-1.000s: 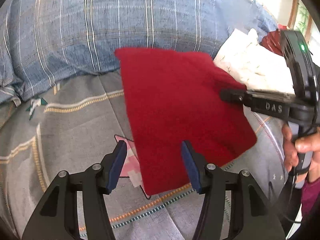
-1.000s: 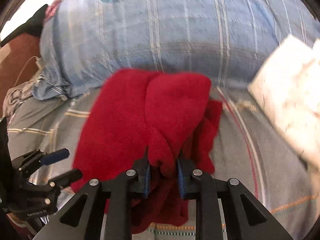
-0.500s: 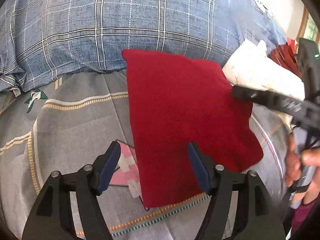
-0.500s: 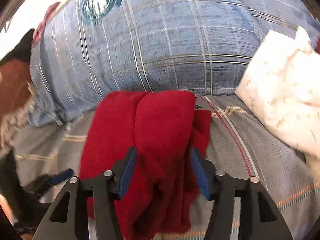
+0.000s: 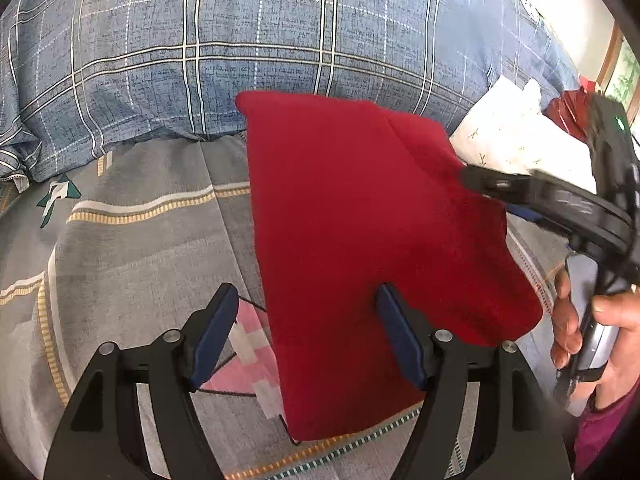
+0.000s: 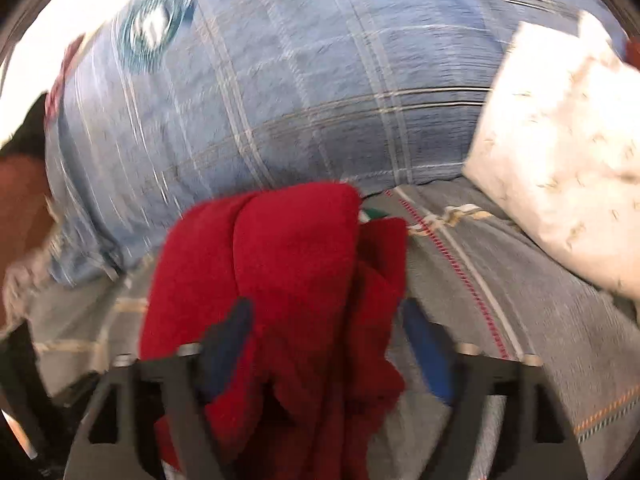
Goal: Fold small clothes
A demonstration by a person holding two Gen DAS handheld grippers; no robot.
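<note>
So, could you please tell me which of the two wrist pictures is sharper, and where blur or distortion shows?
Left wrist view: sharp, the red garment and plaid pillow crisp, though the fisheye bows the pillow's lines and darkens the corners. Right wrist view: motion-smeared throughout, the plaid pillow streaked, the opening right claw soft-edged, the white pillow washed out by bright light.

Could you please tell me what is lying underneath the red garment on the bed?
The red garment lies on a grey patterned bedsheet. A pink-and-white print on the sheet shows at its left edge and runs under it; how far it goes on beneath is hidden.
</note>
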